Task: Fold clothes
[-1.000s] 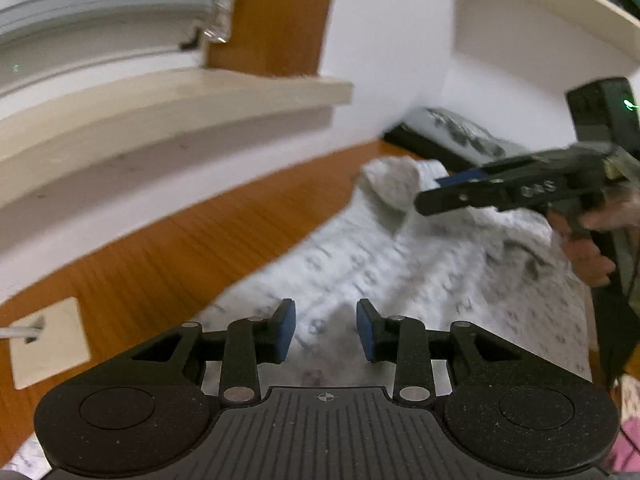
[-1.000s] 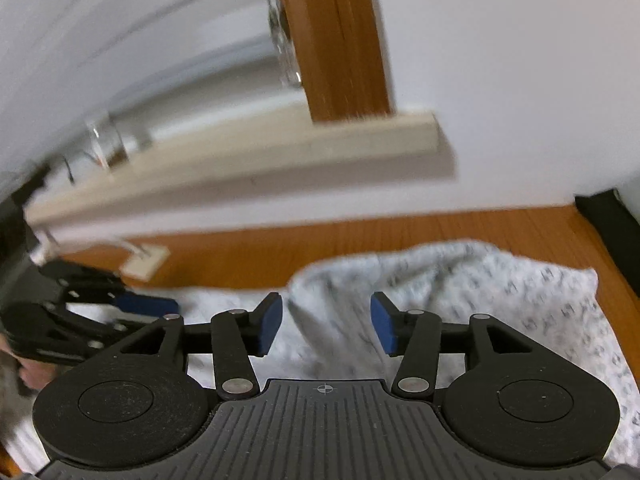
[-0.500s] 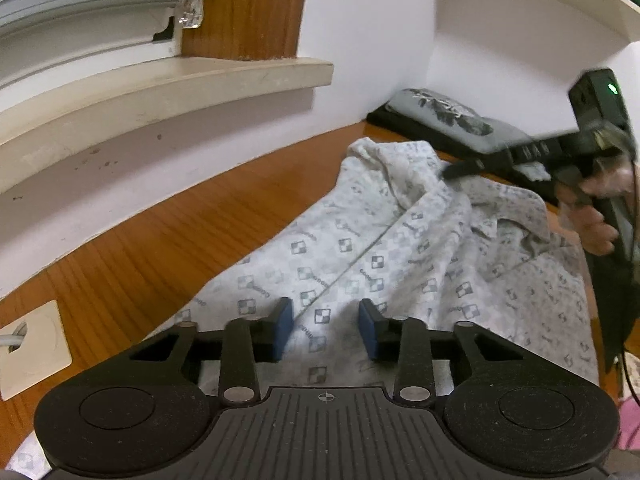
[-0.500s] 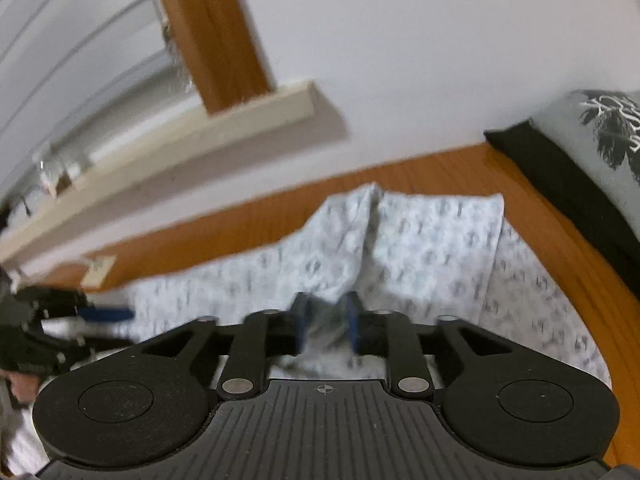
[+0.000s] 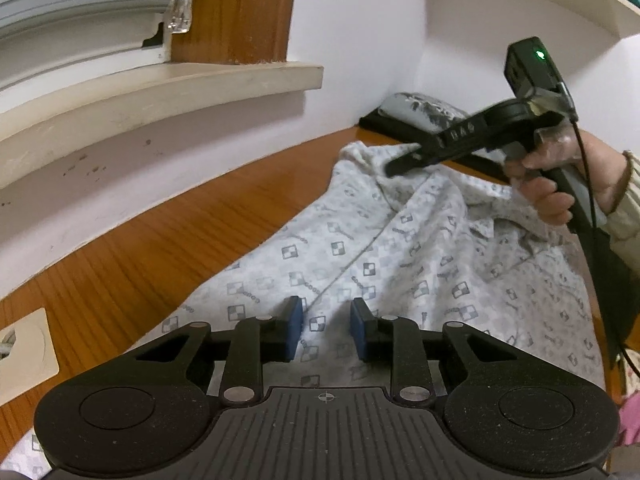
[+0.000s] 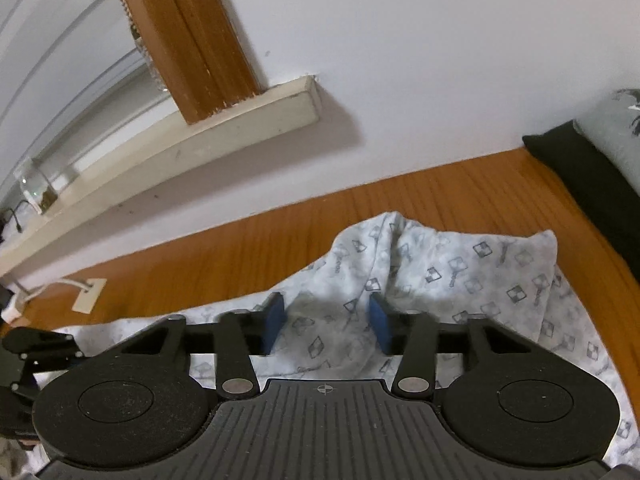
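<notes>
One patterned shirt (image 5: 400, 264) lay spread and rumpled across a wooden table (image 5: 168, 240), its far end bunched into a raised fold near the white wall (image 5: 352, 40). Two grippers worked over it. The left gripper (image 5: 326, 334) hung above the near part of the shirt with its two blue pads (image 5: 295, 328) set a narrow gap apart, nothing between them, the cloth showing through the gap. The right gripper (image 6: 326, 322) stood wider, its pads parted over the raised fold and gripping nothing; whether they touched the cloth could not be told. In the left wrist view that same gripper reached in from the right above the shirt's far end, held by one hand (image 5: 548, 176) in a light sleeve (image 5: 628, 208), a green light glowing on its top. Beyond the shirt, in the corner against the wall, sat one grey cushion (image 5: 424, 110) on a black pad (image 6: 592, 196). One pale window sill (image 5: 160, 92) ran along the wall above the table, with one wooden frame post (image 5: 236, 12) rising from it. One cream socket plate (image 5: 24, 352) lay on the table to the left of the shirt, a white cable plugged into it.
</notes>
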The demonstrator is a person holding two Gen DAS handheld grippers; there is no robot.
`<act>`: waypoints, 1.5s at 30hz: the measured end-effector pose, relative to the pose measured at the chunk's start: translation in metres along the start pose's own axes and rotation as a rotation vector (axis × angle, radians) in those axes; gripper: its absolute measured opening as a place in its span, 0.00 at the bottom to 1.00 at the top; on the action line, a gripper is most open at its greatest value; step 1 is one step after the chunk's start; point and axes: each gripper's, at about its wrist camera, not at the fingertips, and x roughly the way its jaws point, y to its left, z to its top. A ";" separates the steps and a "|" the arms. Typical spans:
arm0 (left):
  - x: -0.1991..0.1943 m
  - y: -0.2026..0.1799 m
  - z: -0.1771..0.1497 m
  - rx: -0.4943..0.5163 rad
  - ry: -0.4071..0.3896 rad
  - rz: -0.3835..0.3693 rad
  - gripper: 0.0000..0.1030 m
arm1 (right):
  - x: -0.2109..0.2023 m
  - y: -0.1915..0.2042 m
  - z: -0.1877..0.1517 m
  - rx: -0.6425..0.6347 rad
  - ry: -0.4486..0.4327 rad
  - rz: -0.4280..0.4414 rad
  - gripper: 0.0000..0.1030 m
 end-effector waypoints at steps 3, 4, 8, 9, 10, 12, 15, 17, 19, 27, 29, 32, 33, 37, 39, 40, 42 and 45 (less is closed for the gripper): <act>-0.001 0.001 -0.002 -0.004 -0.007 0.002 0.29 | -0.020 -0.008 0.001 -0.022 -0.028 -0.065 0.04; -0.001 0.000 -0.002 -0.002 -0.007 0.003 0.29 | -0.024 -0.014 0.001 -0.001 -0.028 -0.068 0.04; 0.000 0.001 0.000 0.000 -0.002 -0.010 0.32 | -0.019 -0.018 -0.002 0.007 -0.009 -0.085 0.06; 0.000 0.002 0.001 -0.002 0.001 -0.015 0.32 | -0.017 -0.017 -0.001 0.010 -0.015 -0.078 0.10; 0.001 0.002 0.002 -0.007 0.005 -0.017 0.32 | -0.014 -0.018 0.000 0.022 -0.016 -0.064 0.16; 0.002 0.003 0.004 -0.009 0.015 -0.023 0.30 | -0.008 -0.020 0.003 0.044 -0.008 -0.028 0.35; 0.003 0.001 0.005 0.011 0.030 -0.036 0.13 | -0.002 -0.019 0.004 0.044 0.001 -0.011 0.37; 0.000 -0.001 0.005 0.031 0.024 -0.025 0.02 | 0.000 -0.018 0.005 0.033 -0.001 -0.022 0.16; -0.007 -0.002 0.004 0.034 -0.015 -0.021 0.01 | 0.002 -0.016 0.006 0.021 -0.003 -0.034 0.06; -0.026 0.029 0.025 -0.100 -0.138 0.074 0.01 | 0.000 -0.010 0.006 -0.034 -0.023 -0.068 0.22; -0.015 0.032 0.026 -0.103 -0.090 0.120 0.01 | -0.007 -0.008 0.004 -0.057 -0.037 -0.064 0.31; -0.002 0.037 0.018 -0.121 -0.048 0.153 0.02 | -0.018 -0.005 0.000 -0.090 -0.060 -0.059 0.33; -0.002 0.037 0.016 -0.125 -0.048 0.158 0.03 | -0.021 -0.004 -0.001 -0.101 -0.067 -0.058 0.33; -0.001 0.035 0.013 -0.113 -0.048 0.176 0.05 | -0.036 0.000 -0.006 -0.146 -0.096 -0.051 0.33; 0.000 0.033 0.012 -0.101 -0.048 0.180 0.05 | -0.039 0.010 -0.014 -0.220 -0.084 -0.052 0.33; 0.002 0.033 0.010 -0.101 -0.049 0.177 0.05 | -0.040 0.016 -0.018 -0.266 -0.079 -0.054 0.33; 0.005 0.036 0.008 -0.111 -0.046 0.166 0.05 | -0.042 0.025 -0.025 -0.338 -0.071 -0.058 0.33; 0.002 0.038 0.007 -0.127 -0.055 0.153 0.05 | -0.038 0.038 -0.031 -0.448 -0.069 -0.070 0.33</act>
